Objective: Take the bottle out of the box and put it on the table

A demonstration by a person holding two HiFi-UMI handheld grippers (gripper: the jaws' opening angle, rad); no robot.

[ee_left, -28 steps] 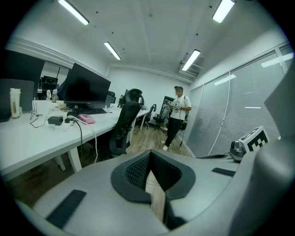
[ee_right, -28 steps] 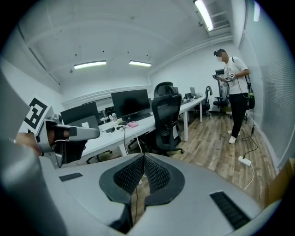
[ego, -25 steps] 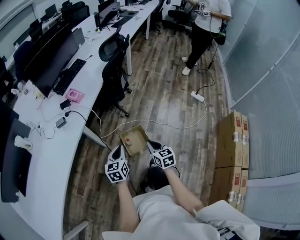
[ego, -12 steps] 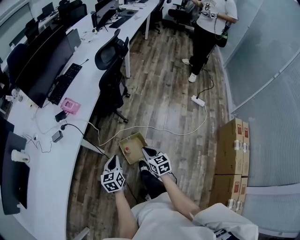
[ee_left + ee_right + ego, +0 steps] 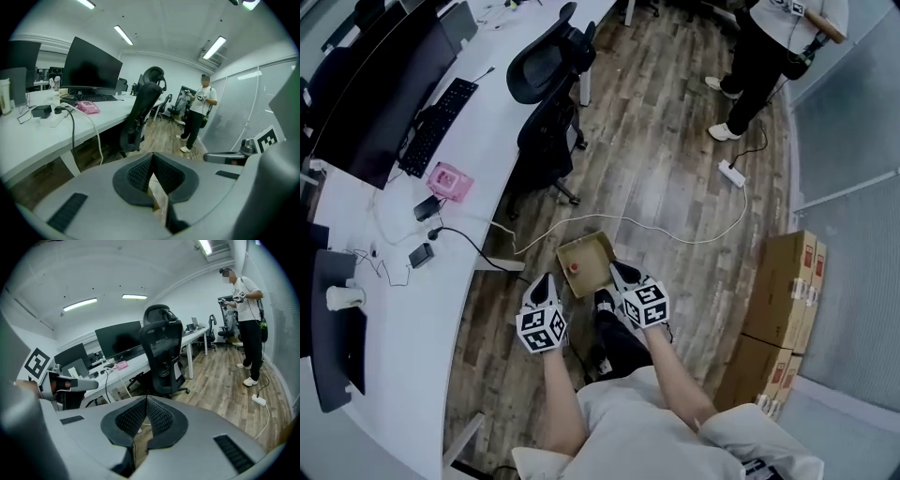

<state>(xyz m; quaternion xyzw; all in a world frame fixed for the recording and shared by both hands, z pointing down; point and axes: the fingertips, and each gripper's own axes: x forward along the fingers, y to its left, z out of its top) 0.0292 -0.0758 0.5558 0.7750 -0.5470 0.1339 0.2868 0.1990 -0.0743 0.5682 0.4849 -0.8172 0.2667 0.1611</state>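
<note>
Pinching the box (image 5: 594, 253) walls, left gripper (image 5: 548, 280) and right gripper (image 5: 618, 273) flank the bottle (image 5: 575, 267) (jaws closed on cardboard).

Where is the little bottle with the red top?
In the head view, the red-topped bottle sits inside the open brown cardboard box, just beyond the left gripper and right gripper.

A dark shoe (image 5: 603, 302) has stepped forward and now shows just below the box (image 5: 589, 253), between the left tongs (image 5: 549, 283) and the right tongs (image 5: 618, 273). Box and tongs sit a little higher and further right in the head view. The standing person (image 5: 759, 56) has slid into the top right corner, with the upper body cut off.
</note>
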